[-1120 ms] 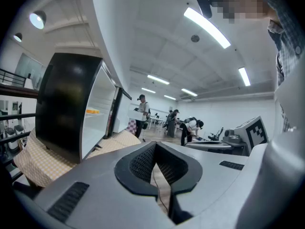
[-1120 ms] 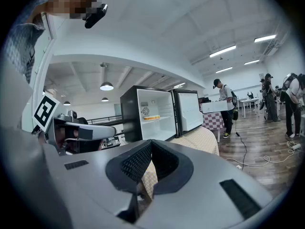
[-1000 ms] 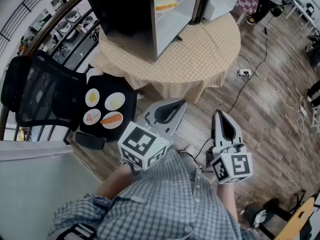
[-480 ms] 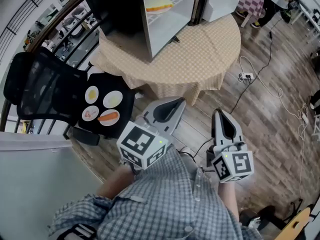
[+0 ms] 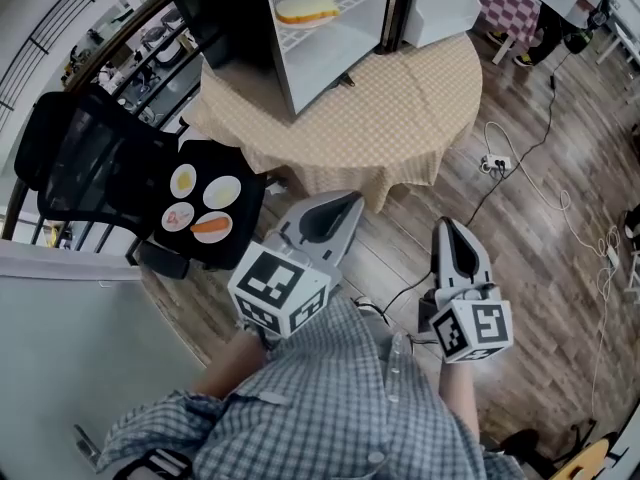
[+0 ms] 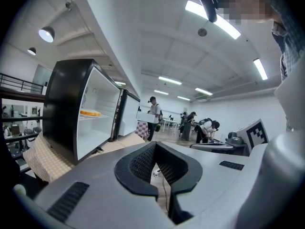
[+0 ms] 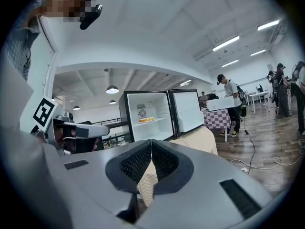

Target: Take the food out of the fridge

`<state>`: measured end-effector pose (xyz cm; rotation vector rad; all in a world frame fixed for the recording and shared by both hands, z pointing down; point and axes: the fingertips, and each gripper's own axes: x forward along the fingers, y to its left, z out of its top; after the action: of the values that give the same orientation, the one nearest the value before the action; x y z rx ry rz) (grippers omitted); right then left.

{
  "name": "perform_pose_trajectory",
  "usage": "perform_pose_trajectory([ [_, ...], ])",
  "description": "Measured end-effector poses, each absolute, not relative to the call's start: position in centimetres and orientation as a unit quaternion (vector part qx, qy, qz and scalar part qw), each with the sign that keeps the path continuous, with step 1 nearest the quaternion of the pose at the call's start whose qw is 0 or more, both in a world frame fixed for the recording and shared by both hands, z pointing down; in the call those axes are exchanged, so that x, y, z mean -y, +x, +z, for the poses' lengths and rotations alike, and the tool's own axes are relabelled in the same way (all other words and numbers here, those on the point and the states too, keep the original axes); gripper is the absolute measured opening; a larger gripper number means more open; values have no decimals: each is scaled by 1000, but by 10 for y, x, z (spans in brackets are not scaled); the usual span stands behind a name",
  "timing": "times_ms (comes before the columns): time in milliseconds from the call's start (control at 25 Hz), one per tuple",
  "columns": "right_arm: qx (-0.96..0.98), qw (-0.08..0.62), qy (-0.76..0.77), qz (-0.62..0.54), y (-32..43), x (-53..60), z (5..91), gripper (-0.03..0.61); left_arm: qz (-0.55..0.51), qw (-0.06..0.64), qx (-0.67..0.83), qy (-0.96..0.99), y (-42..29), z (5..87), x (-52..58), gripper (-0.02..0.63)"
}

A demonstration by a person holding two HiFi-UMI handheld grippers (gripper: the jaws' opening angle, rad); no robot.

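A small black fridge [image 5: 250, 28] stands open on a round table with a beige checked cloth [image 5: 400, 98]. A yellow piece of food [image 5: 307, 8] lies on the fridge's white wire shelf; the same yellow food [image 6: 89, 112] [image 7: 146, 119] shows in both gripper views. My left gripper [image 5: 352, 200] and right gripper [image 5: 445, 224] are held close to my body over the wooden floor, well short of the table. Both have their jaws together with nothing between them.
To the left a black mesh chair [image 5: 90, 178] carries a dark tray [image 5: 250, 218] with several small plates of food. The fridge door [image 5: 440, 3] swings out to the right. Cables and a power strip [image 5: 492, 164] lie on the floor. A person carrying a white box [image 7: 228, 99] stands behind.
The head view has drifted, so more of the fridge's inside shows and the chair sits higher in the picture. Both grippers stay shut and have sunk slightly.
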<state>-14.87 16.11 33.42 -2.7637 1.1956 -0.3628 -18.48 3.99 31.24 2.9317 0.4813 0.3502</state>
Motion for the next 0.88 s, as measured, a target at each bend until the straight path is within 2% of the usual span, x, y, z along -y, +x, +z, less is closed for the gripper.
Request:
perform_pose_trajectory([
  [200,-403,52,-907,-112,-139,-183,335,11,108,50,-134,984,-175,309,-55,3],
  [480,-406,33,-907,-104,-136,-217,336,11,95,55,-117,987,-171,309,-75,3],
  [880,-395,64,-910,-107,-122,-234,340,11,94,73,-134,984,-148,308,-85,3],
])
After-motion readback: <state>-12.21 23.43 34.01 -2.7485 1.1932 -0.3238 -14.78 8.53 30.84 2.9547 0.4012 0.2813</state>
